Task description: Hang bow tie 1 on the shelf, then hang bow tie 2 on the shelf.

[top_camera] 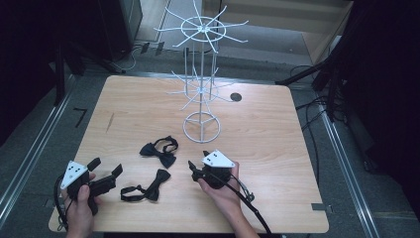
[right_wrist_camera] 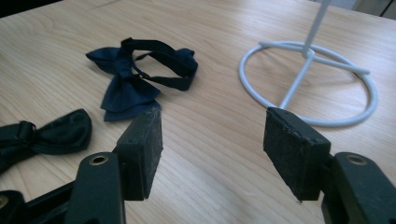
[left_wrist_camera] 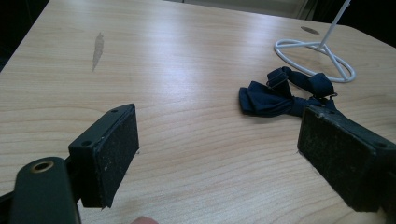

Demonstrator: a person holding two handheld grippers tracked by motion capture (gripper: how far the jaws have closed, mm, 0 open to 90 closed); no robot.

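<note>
Two bow ties lie on the wooden table (top_camera: 277,148). The navy bow tie (top_camera: 159,151) sits in front of the white wire rack (top_camera: 202,29), and the black bow tie (top_camera: 146,189) lies nearer the front edge. My left gripper (top_camera: 105,166) is open at the front left, left of the black tie, with nothing between its jaws. In the left gripper view, the left gripper (left_wrist_camera: 224,140) faces the navy bow tie (left_wrist_camera: 275,95). My right gripper (top_camera: 197,162) is open just right of both ties. In the right gripper view, the right gripper (right_wrist_camera: 215,135) holds nothing, with the navy bow tie (right_wrist_camera: 135,79) and black bow tie (right_wrist_camera: 46,135) ahead to its left.
The rack's round wire base (right_wrist_camera: 280,44) stands on the table just beyond my right gripper, and its base (left_wrist_camera: 294,42) lies past the navy tie in the left gripper view. A dark round hole (top_camera: 236,97) marks the table's far side. Cables and dark stands surround the table.
</note>
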